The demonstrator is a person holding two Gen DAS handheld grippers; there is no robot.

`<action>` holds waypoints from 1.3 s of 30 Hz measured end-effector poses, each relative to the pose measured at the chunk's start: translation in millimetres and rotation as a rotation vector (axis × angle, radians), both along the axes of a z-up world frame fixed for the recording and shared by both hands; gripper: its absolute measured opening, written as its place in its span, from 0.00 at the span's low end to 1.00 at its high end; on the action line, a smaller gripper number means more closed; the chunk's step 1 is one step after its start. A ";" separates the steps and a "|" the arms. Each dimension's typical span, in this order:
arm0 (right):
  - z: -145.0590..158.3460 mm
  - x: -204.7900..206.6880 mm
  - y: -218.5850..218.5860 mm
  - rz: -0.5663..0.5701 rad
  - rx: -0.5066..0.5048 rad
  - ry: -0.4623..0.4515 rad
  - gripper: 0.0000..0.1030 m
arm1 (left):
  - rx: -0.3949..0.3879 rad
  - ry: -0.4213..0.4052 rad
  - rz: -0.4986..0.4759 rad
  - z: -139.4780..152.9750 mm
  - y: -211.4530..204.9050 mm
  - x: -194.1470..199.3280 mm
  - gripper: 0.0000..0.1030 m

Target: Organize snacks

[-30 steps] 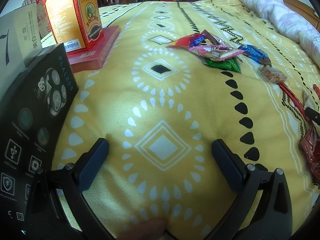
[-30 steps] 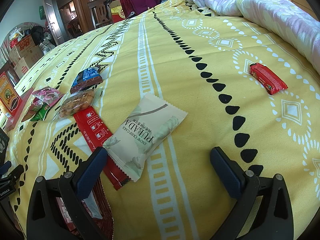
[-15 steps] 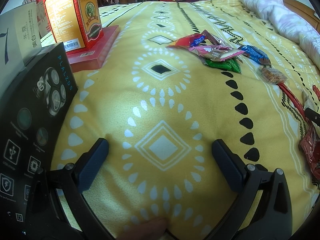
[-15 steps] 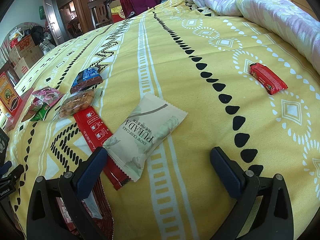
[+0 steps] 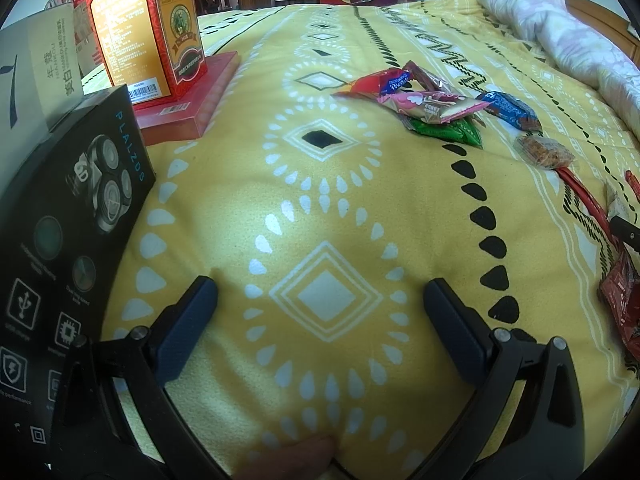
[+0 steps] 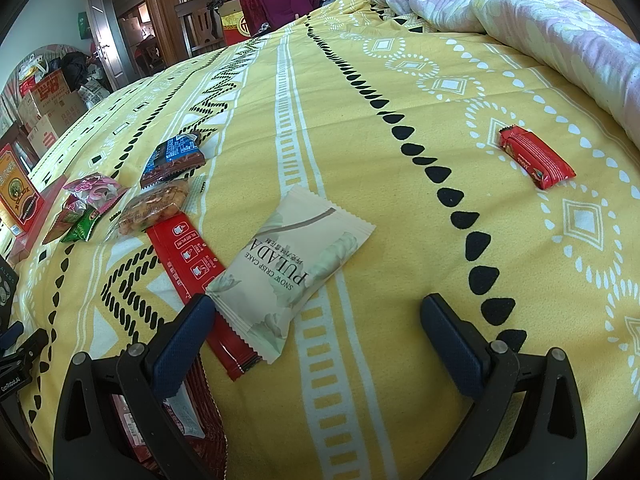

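Nothing moved; white packet (image 6: 290,270) reads "PULADA SNOW CRISP CAKE".

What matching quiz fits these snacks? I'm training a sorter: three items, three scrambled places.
Things:
1. PULADA snow crisp cake packet
2. small red bar
3. green packet

Places:
A. alone, far right on the bedspread
B. under the pink packet, left cluster
C. overlapping the long red sachet, by the right tool's left finger

Pairs: 1-C, 2-A, 3-B
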State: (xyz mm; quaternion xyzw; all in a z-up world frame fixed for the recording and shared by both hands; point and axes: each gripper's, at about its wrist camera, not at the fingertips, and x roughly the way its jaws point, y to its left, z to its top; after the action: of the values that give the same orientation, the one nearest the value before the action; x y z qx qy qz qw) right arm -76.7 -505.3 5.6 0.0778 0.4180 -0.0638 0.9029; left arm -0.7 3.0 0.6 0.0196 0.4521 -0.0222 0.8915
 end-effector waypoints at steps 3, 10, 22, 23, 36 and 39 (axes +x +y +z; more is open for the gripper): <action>0.0 0.0 0.1 0.000 0.000 0.000 1.00 | 0.000 0.001 0.000 0.1 0.5 0.3 1.00; 0.1 0.0 0.1 0.000 0.000 0.000 1.00 | 0.001 0.002 0.000 0.1 0.6 1.4 1.00; 0.2 -0.1 0.1 0.000 0.000 0.000 1.00 | 0.007 0.004 0.000 -0.4 -0.1 2.0 1.00; 0.1 0.0 0.1 0.000 0.000 0.000 1.00 | 0.009 0.004 0.000 -0.5 -0.3 2.2 1.00; -0.1 -1.0 0.0 0.000 -0.001 0.002 1.00 | 0.008 0.004 -0.001 -1.2 -1.5 1.9 1.00; 0.0 2.0 -0.2 0.004 -0.005 0.017 1.00 | 0.000 0.002 -0.001 -0.4 0.9 2.3 1.00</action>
State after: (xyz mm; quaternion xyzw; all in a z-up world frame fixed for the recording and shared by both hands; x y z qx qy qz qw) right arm -74.7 -505.5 5.6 0.0742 0.4256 -0.0635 0.8996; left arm 1.6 3.9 0.2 0.0200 0.4532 -0.0227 0.8909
